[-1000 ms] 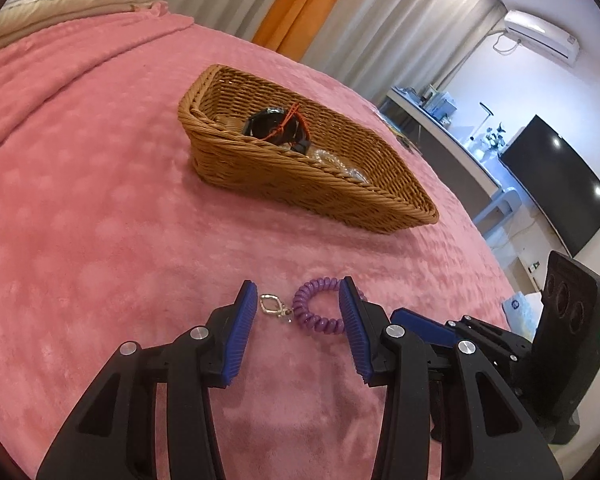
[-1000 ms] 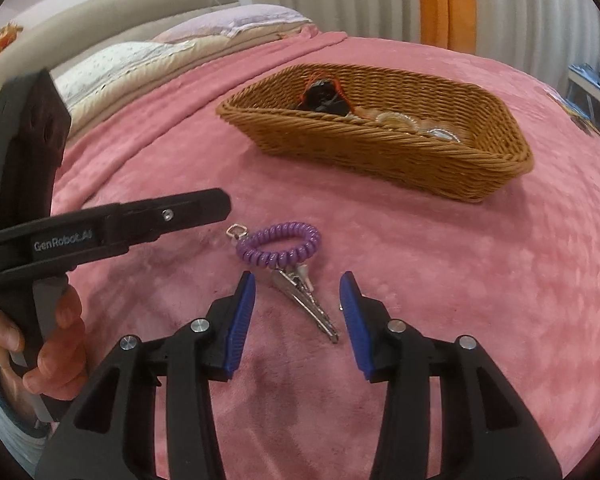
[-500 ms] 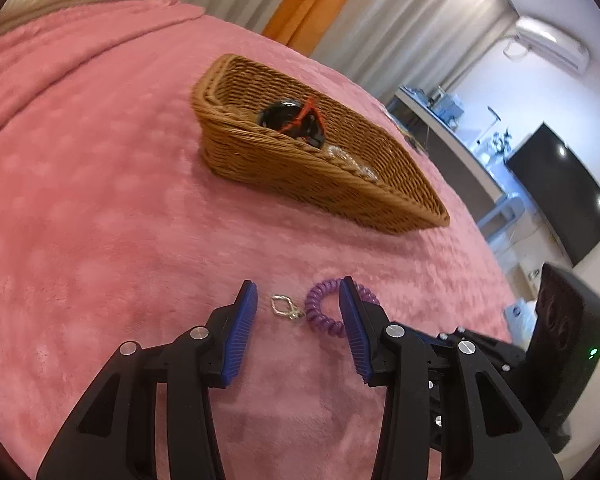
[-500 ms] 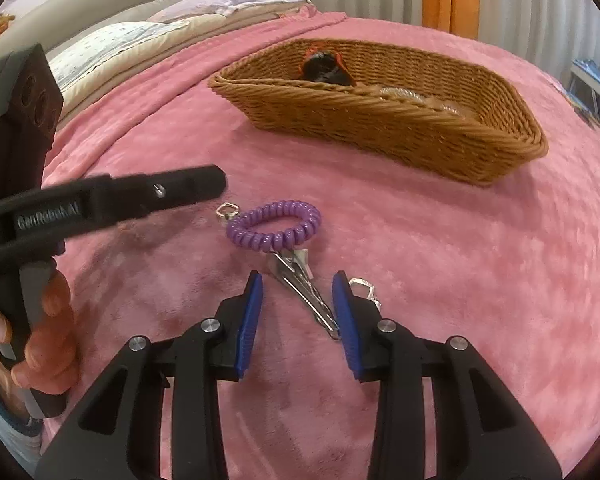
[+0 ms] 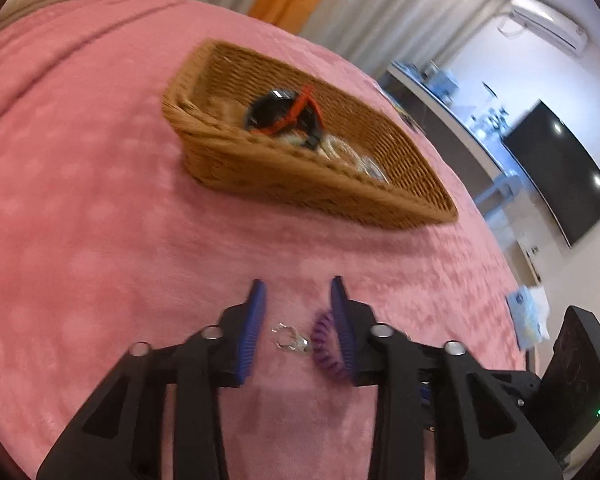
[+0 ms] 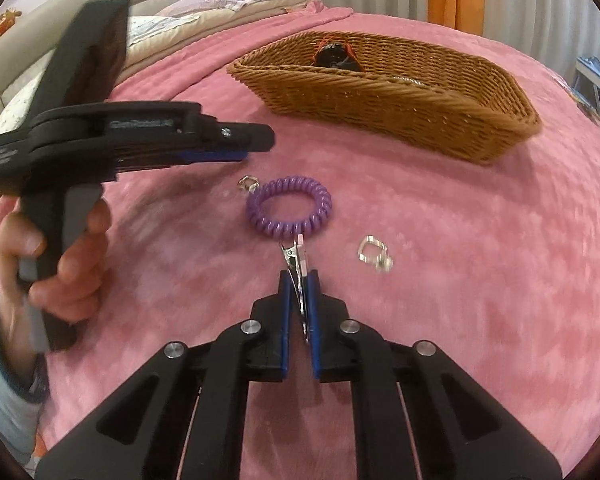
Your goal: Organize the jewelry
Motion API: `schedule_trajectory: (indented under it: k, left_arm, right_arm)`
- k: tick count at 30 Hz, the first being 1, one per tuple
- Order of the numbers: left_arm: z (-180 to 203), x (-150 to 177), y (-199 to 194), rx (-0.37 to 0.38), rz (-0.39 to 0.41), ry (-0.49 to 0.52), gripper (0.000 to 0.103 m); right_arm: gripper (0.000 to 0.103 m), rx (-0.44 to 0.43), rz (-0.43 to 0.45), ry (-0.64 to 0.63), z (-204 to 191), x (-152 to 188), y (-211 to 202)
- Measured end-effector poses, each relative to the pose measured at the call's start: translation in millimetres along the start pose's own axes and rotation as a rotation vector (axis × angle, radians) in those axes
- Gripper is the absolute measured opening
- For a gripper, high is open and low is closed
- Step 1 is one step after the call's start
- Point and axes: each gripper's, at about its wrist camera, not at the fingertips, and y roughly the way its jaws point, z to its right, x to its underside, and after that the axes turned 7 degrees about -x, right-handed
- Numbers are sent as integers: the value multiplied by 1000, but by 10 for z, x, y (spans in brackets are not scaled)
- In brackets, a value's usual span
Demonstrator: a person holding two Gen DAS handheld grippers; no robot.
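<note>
Gripping: a silver metal alligator clip is pinched between the blue pads of the right gripper, whose jaws are pressed almost together on it.
Clip link: the clip is joined at its far end to a purple coiled plastic wristband, which lies flat on the pink plush bedspread.
Left gripper: the black left gripper is seen with its jaws closing at a middling gap; a small silver clasp lies on the bedspread between the blue pads, and the purple coil sits against the inner face of the right-hand pad. Whether either pad presses on the clasp cannot be told.
Left gripper from the other side: in the right wrist view it is held above and beside the wristband by a hand in a pale sleeve with a dark cuff.
Landmark: a brown woven wicker basket stands on the bedspread.
Wristband place: on the near side of the basket, well apart from it.
Loose piece: a separate silver metal ring clasp lies on the near side of the basket too, beside the wristband and apart from it.
Basket contents: a black band with orange cord and pale beaded pieces are seen inside the basket.
Sharpness: the left wrist view is blurred.
</note>
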Motion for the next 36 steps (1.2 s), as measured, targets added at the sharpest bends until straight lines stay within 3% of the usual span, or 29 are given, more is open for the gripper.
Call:
schedule_trajectory:
  k: [2, 4, 9, 16, 18, 19, 22, 27, 29, 33, 36]
  left_arm:
    - [39, 22, 52, 10, -28, 26, 25]
    - [70, 66, 76, 24, -52, 39, 10]
    - [77, 204, 22, -15, -80, 69, 6]
    - [-53, 469, -266, 11, -97, 66, 6]
    - [-106, 541, -356, 48, -103, 56, 11]
    - [-132, 576, -402, 54, -100, 49, 21]
    - [-183, 655, -508, 43, -73, 42, 37]
    - [-223, 701, -581, 23, -48, 44, 37]
    - [-111, 729, -538, -36, -58, 117, 37]
    - [222, 829, -424, -223, -51, 319, 37]
    - [317, 838, -375, -283, -37, 374, 39]
  right_arm:
    - [7, -13, 5, 12, 33, 47, -39]
    - [7, -30, 8, 29, 67, 73, -61]
    - [7, -61, 11, 56, 128, 57, -61]
    - [7, -76, 17, 64, 119, 77, -70]
    - [7, -73, 18, 61, 106, 76, -64]
    - [7, -72, 19, 60, 108, 88, -75]
    - [7, -67, 20, 55, 98, 99, -81]
    - [7, -75, 21, 61, 110, 101, -73]
    - [7, -78, 22, 63, 114, 104, -76]
    - [7, -83, 23, 67, 124, 109, -81]
    - [7, -81, 23, 65, 121, 111, -82]
